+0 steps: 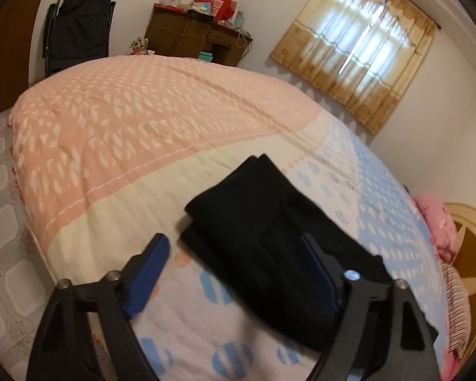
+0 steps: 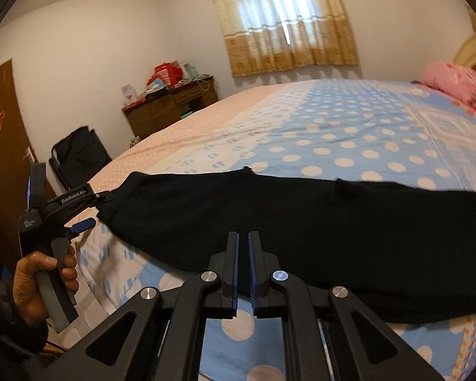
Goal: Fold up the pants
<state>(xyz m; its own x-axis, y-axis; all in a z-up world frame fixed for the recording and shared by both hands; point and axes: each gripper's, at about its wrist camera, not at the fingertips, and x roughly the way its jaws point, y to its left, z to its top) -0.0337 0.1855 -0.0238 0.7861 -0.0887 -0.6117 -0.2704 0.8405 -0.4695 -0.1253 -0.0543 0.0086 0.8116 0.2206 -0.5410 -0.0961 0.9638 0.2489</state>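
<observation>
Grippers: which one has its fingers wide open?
The left gripper: its blue-padded fingers spread far apart, while the right gripper pinches nearly shut on the black pants.

bedspread [image 1: 111,146] open beyond pants [image 2: 301,222], pillow [image 2: 453,82] at headboard end

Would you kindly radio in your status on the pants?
Left gripper open at pants end. Right gripper nearly shut, grip unclear. Pants flat on bed, nothing in the way.
</observation>
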